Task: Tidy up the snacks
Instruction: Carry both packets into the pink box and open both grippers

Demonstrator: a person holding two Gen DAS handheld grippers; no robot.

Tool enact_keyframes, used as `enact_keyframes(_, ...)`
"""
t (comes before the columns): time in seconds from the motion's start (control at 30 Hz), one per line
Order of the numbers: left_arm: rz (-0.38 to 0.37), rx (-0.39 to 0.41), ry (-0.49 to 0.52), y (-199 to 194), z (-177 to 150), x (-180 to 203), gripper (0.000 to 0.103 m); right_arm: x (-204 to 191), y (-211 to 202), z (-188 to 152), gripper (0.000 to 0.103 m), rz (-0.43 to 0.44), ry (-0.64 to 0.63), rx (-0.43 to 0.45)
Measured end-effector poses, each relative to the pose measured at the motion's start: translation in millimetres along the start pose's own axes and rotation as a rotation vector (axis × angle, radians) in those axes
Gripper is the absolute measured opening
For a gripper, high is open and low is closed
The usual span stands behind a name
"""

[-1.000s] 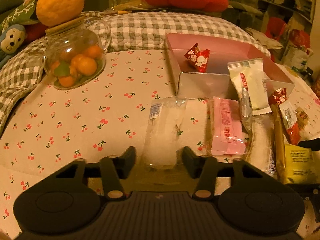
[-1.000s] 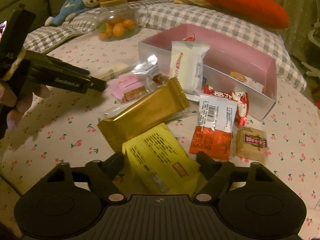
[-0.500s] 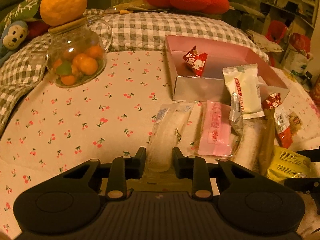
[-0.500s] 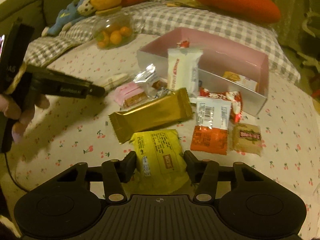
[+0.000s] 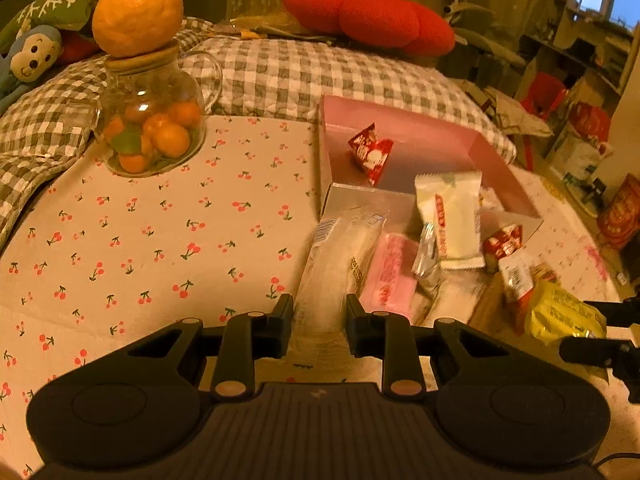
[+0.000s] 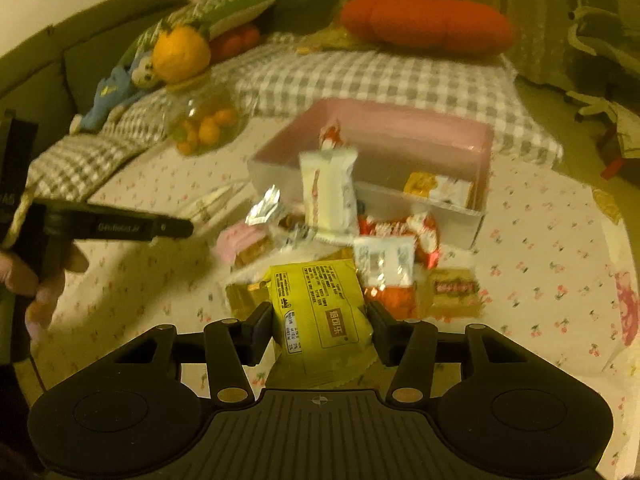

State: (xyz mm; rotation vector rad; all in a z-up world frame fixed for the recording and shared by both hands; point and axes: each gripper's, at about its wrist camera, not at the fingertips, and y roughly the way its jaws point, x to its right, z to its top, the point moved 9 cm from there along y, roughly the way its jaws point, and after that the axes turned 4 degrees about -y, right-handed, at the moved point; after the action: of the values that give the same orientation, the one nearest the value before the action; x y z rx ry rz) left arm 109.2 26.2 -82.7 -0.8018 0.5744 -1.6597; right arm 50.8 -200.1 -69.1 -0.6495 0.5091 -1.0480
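Note:
My left gripper (image 5: pixel 319 322) is shut on a long clear-wrapped white snack (image 5: pixel 340 264), lifted off the cherry-print cloth. My right gripper (image 6: pixel 320 330) is shut on a yellow snack packet (image 6: pixel 320 316), also raised. The pink box (image 5: pixel 404 148) (image 6: pixel 400 140) stands behind the pile and holds a red-and-white candy (image 5: pixel 370 152) and an orange-white packet (image 6: pixel 436 188). Loose in front of it lie a pink packet (image 5: pixel 392 272), a white packet (image 5: pixel 452 216), a gold bar (image 6: pixel 244 296), red packets (image 6: pixel 400 232) and a tan biscuit (image 6: pixel 454 288). The yellow packet (image 5: pixel 564 316) shows at the left wrist view's right edge.
A glass jar of small oranges (image 5: pixel 154 128) with a big orange (image 5: pixel 138 10) on top stands at the back left. Checked cushions (image 5: pixel 320 76), a red pillow (image 5: pixel 368 16) and a monkey plush (image 5: pixel 28 56) lie behind. A hand (image 6: pixel 36 280) holds the left gripper.
Both grippers closed on their snacks and lifted them: the left on the clear-wrapped snack, the right on the yellow packet. The right wrist view has risen and is blurred.

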Motion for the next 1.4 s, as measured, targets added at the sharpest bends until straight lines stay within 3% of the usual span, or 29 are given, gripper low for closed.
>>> enact_keyframes(0.27, -0.038, 0.034, -0.03, -8, 20, 17, 0.024, 23, -3, 36, 0.05, -0.02, 0.091, 0.067)
enact_keyframes(0.53, -0.05, 0.033, 0.013, 5, 55, 37, 0.024, 58, 12, 72, 0.05, -0.043, 0.192, 0.106)
enact_keyframes(1.03, -0.106, -0.06, 0.11, 81, 111, 85, 0.024, 120, 73, 105, 0.051, -0.1, 0.289, 0.099)
enact_keyframes(1.4, -0.105, -0.127, 0.178, 124, 120, 102, 0.024, 138, 104, 122, 0.051, -0.112, 0.271, 0.107)
